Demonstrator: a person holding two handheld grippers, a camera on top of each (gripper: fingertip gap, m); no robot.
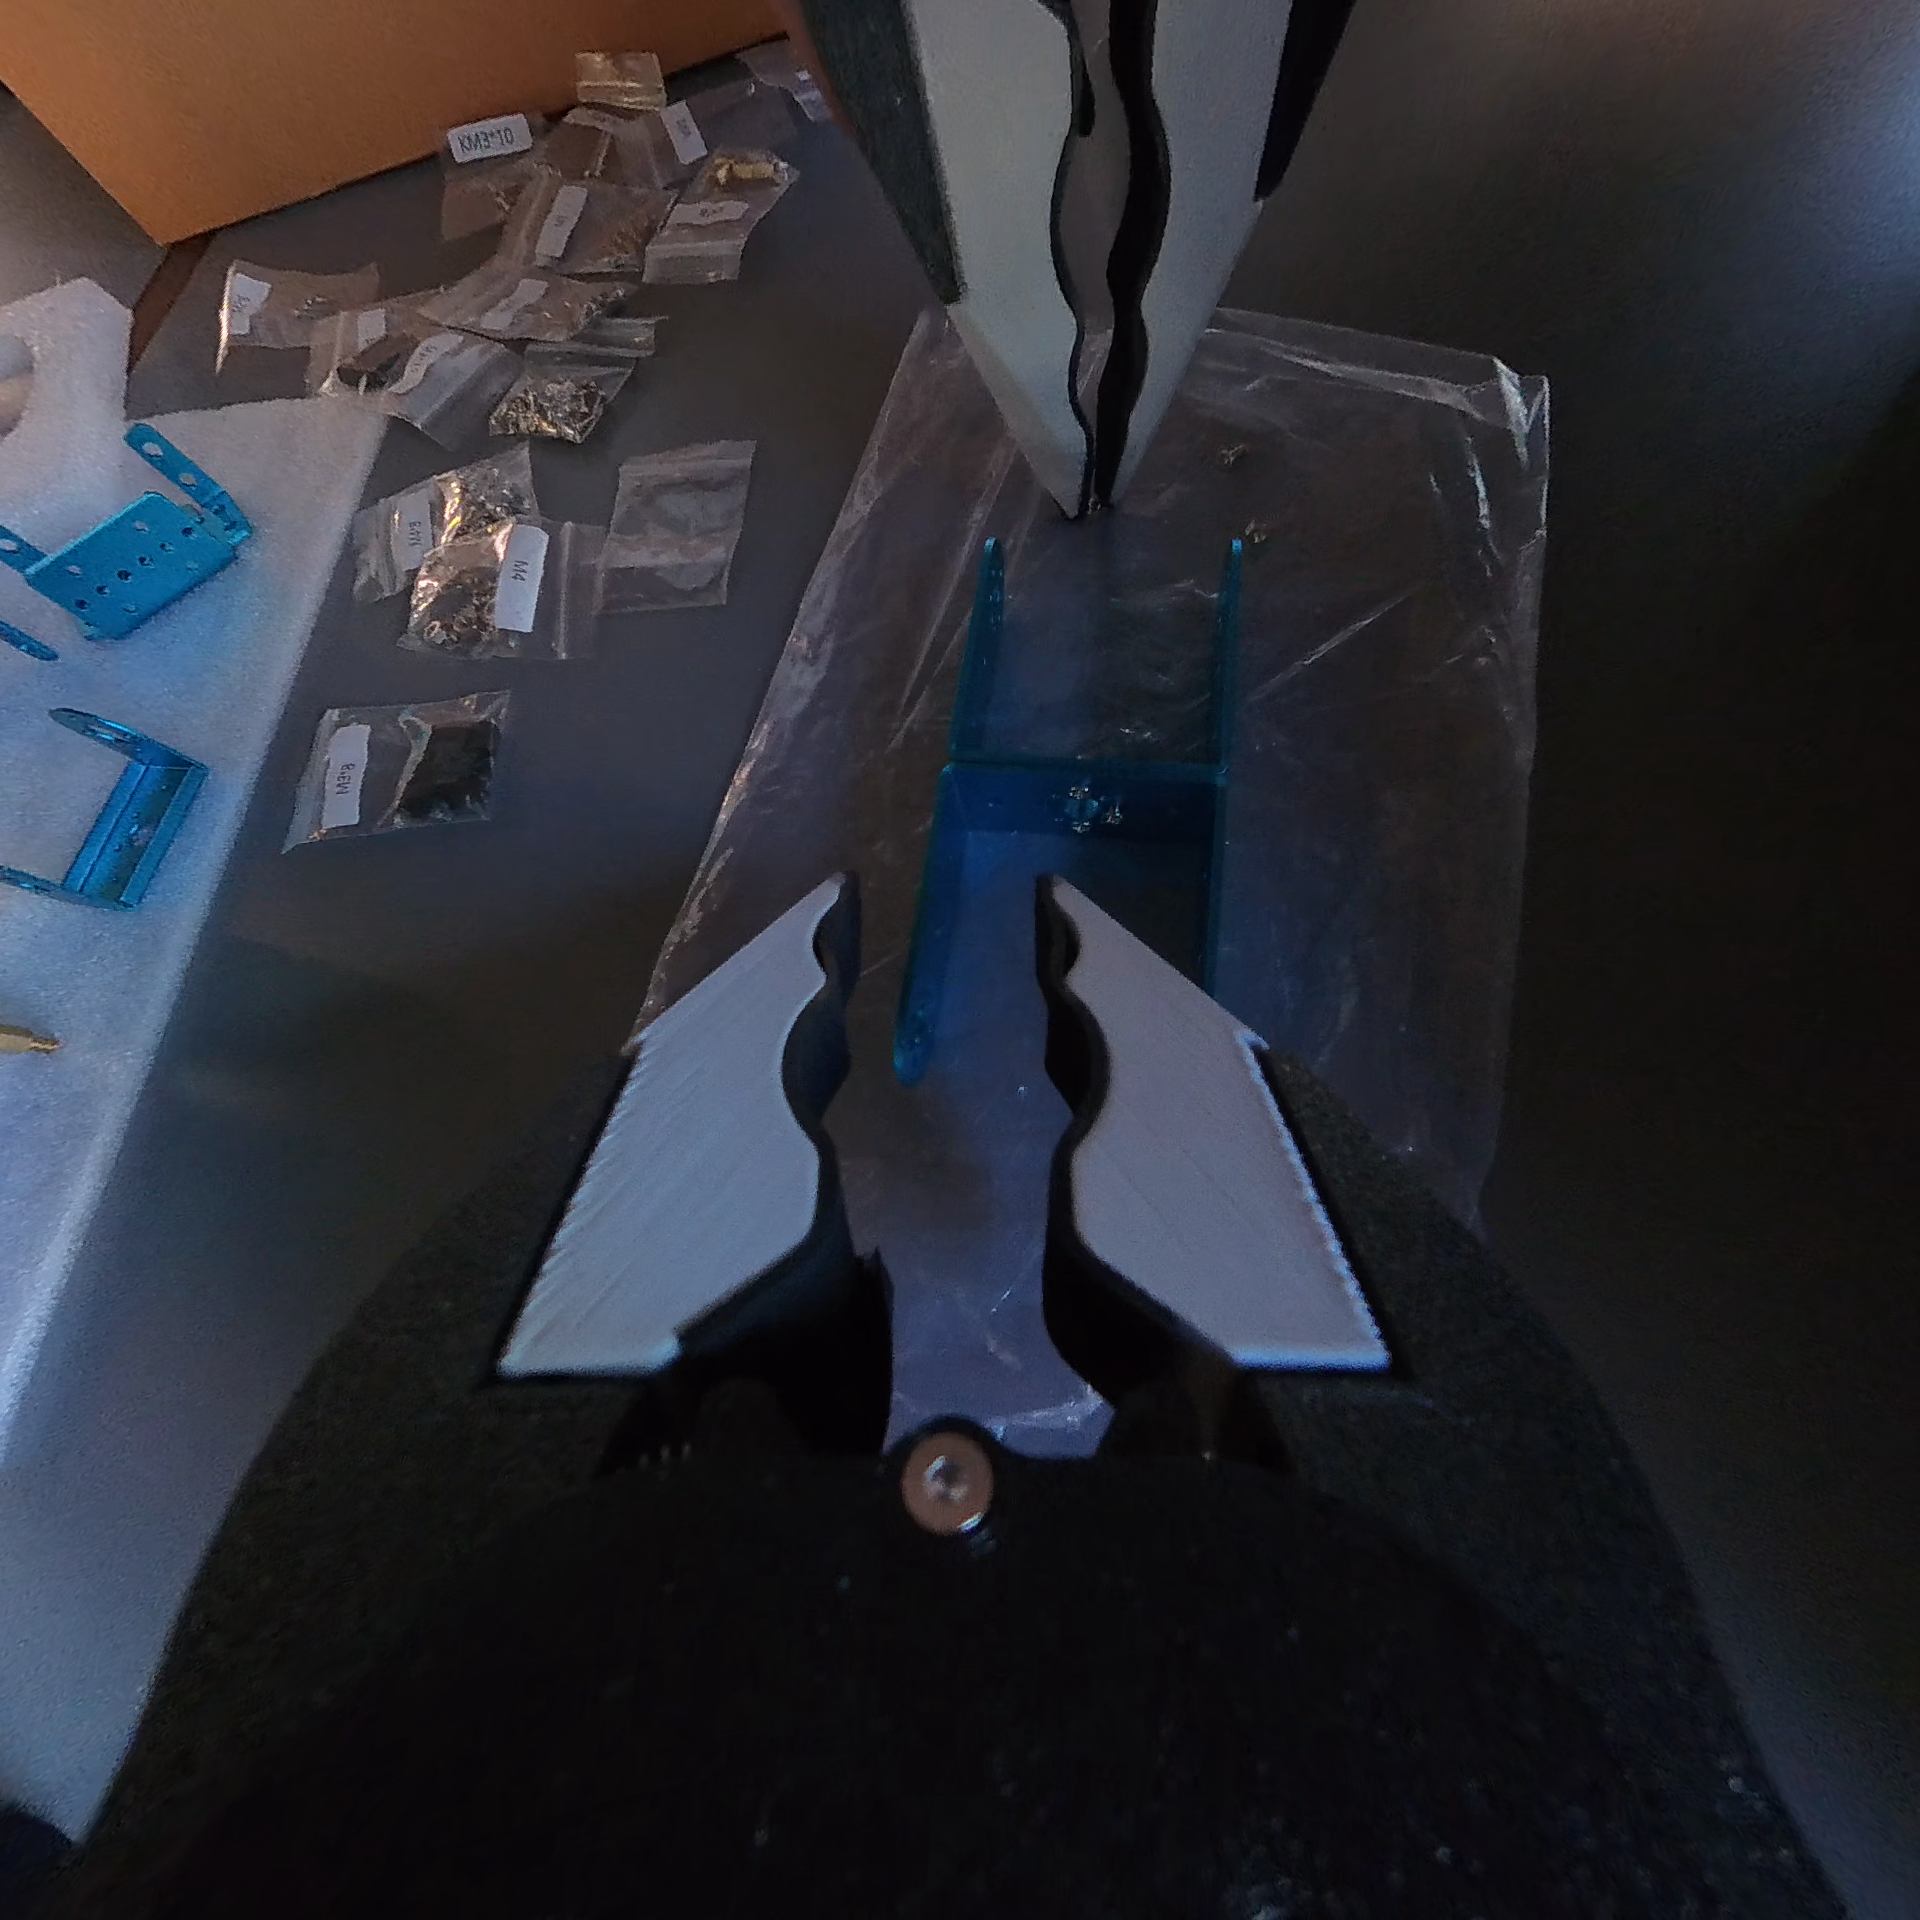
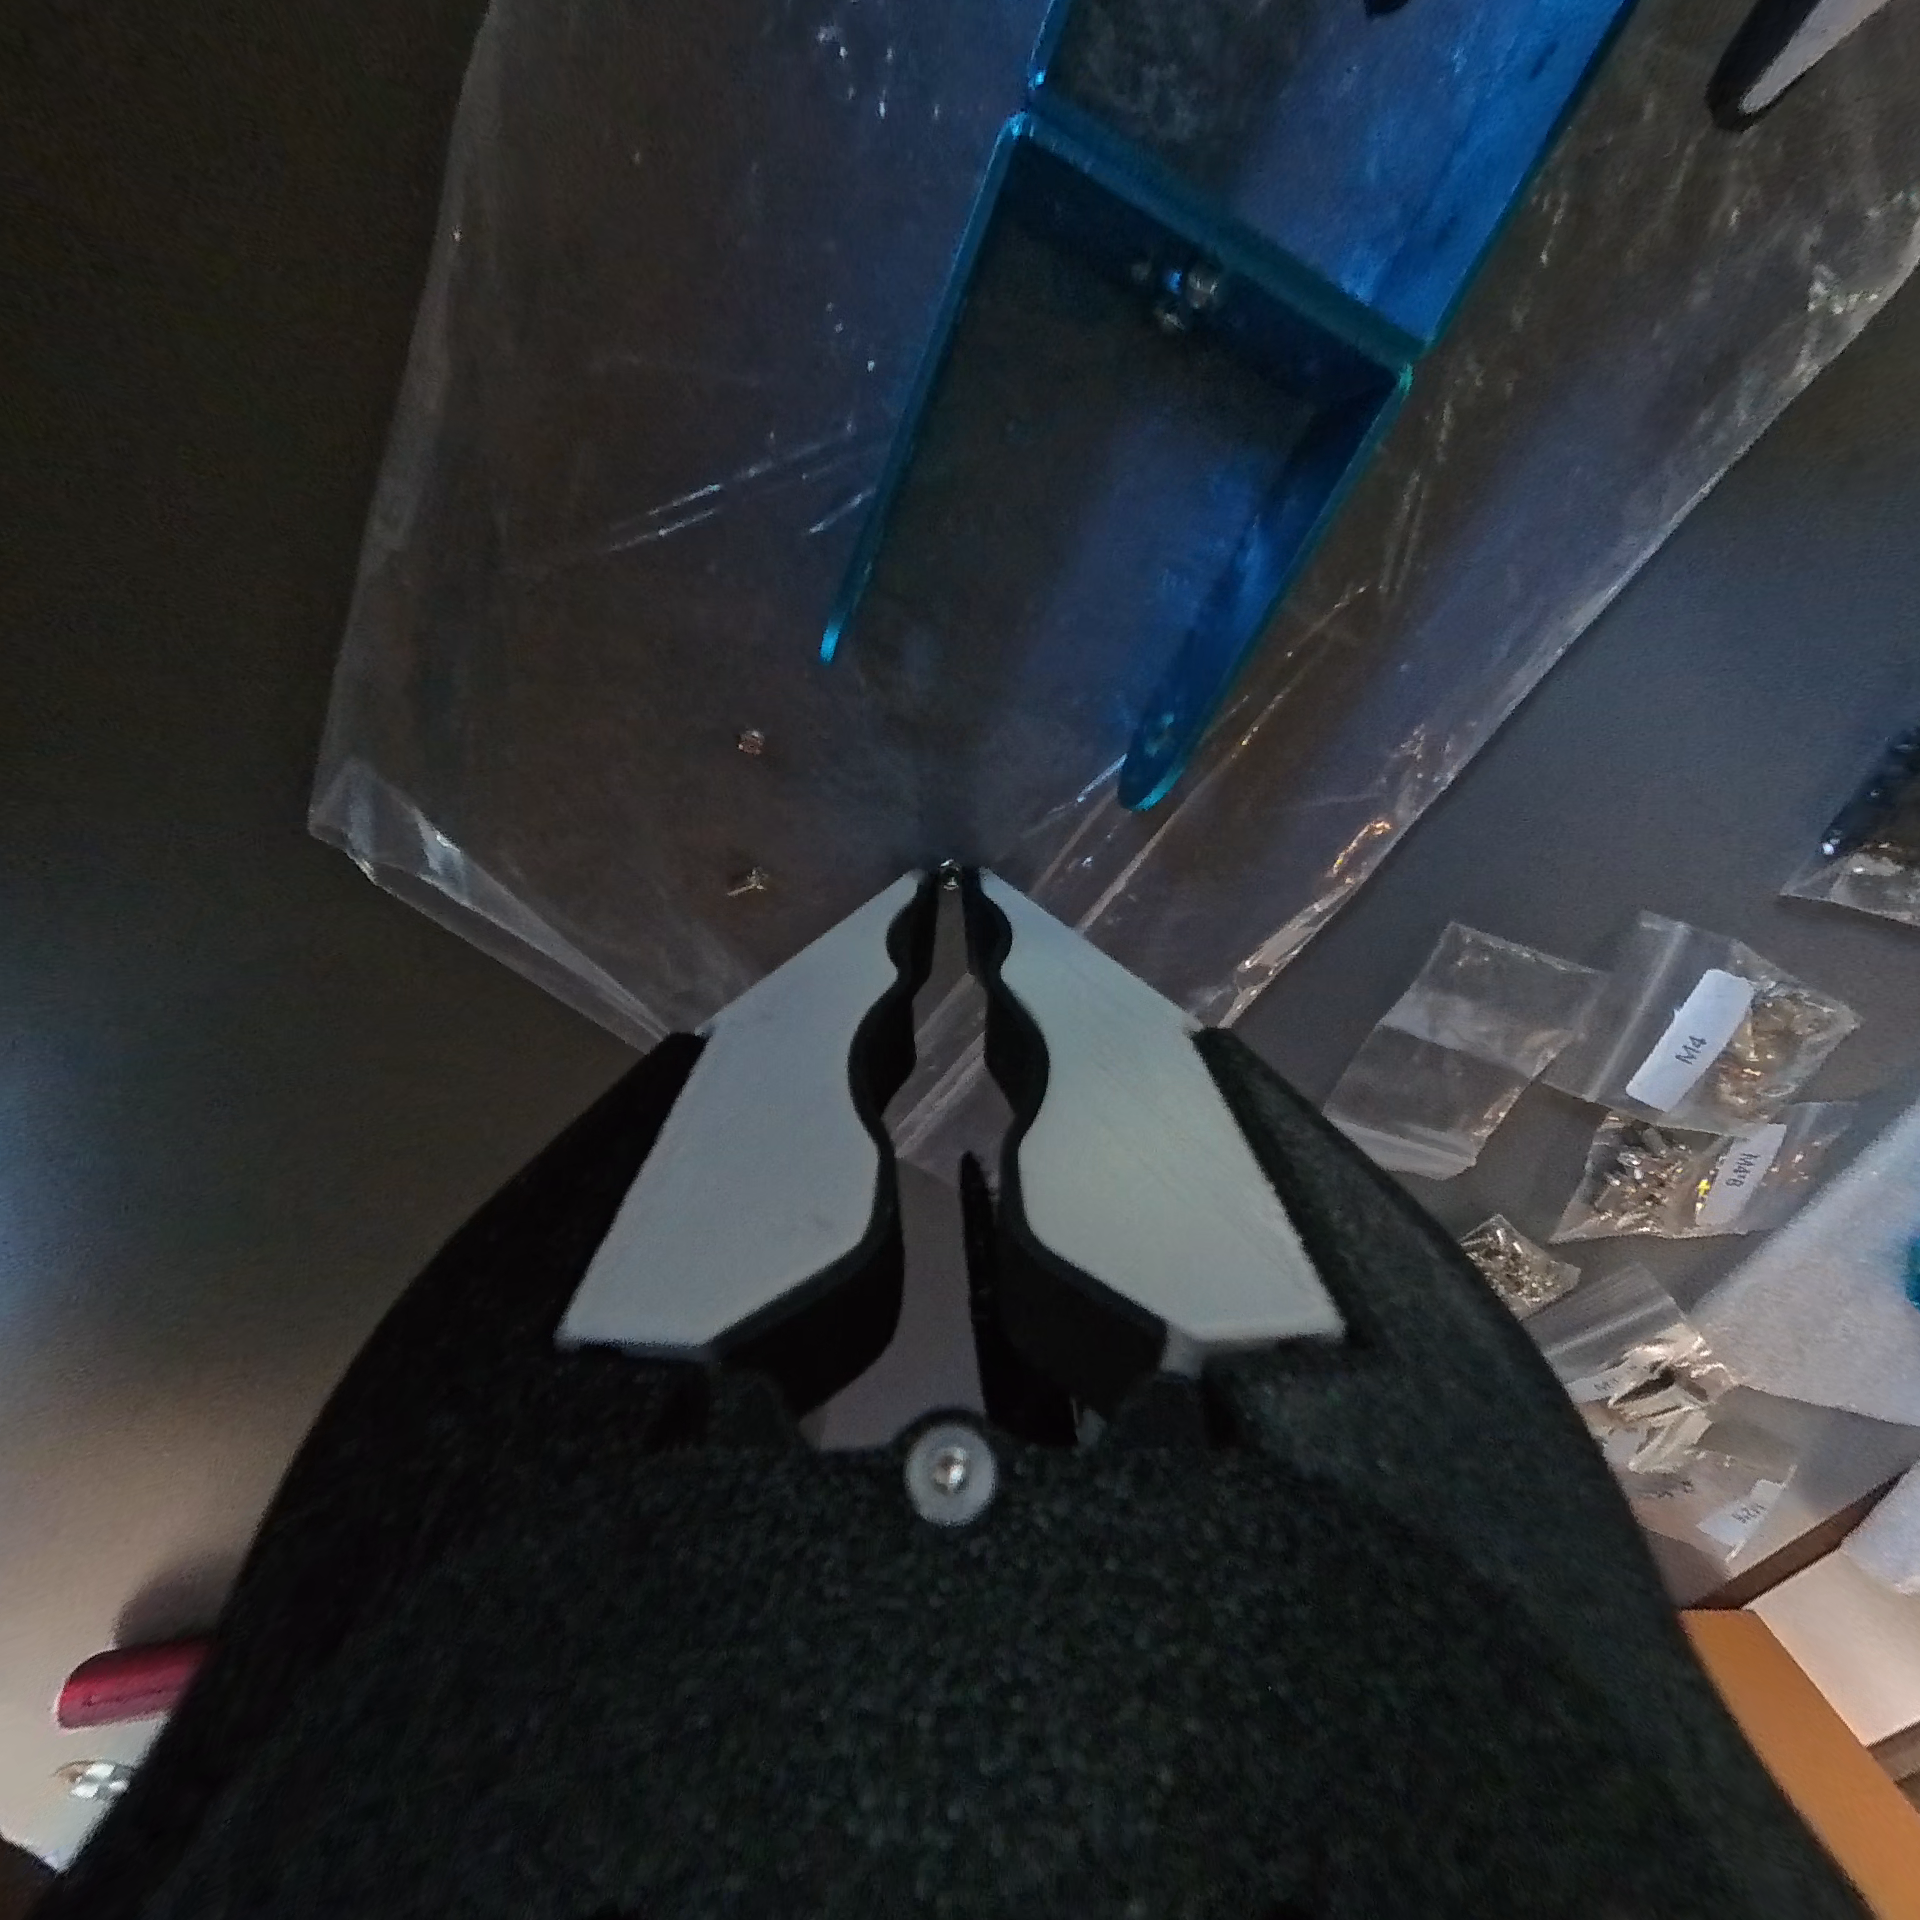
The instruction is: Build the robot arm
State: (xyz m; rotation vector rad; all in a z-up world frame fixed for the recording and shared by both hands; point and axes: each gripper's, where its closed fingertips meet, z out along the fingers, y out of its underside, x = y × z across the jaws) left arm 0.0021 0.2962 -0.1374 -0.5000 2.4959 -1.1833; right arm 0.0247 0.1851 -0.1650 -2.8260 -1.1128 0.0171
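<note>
Where the clear plastic sheet (image 1: pixel 1351 644) lies spread on the dark grey desk (image 1: pixel 727 644), a blue anodised metal bracket assembly (image 1: pixel 1081 821) sits on it: two thin U-shaped pieces joined back to back by a small cluster of screws, making an H whose long axis runs straight from one pair of tongs to the other. The left tongs (image 1: pixel 951 888) stand apart, empty, at the near end of it, with one rounded blue leg lying between their tips, whether touching I cannot tell. The right tongs (image 2: pixel 948 881) point in from the opposite end, just beyond the far legs, drawn nearly together on a tiny silvery screw (image 2: pixel 948 871) at their very tips, low over the plastic. Two more loose screws (image 2: pixel 750 810) lie on the sheet just beside them. Both tongs have pale ribbed outer faces with wavy black inner pads. Well off to the side are small zip bags of hardware (image 1: pixel 488 582) with white labels, white foam (image 1: pixel 208 582) carrying more blue brackets (image 1: pixel 135 551), and a cardboard box (image 1: pixel 364 94).
</note>
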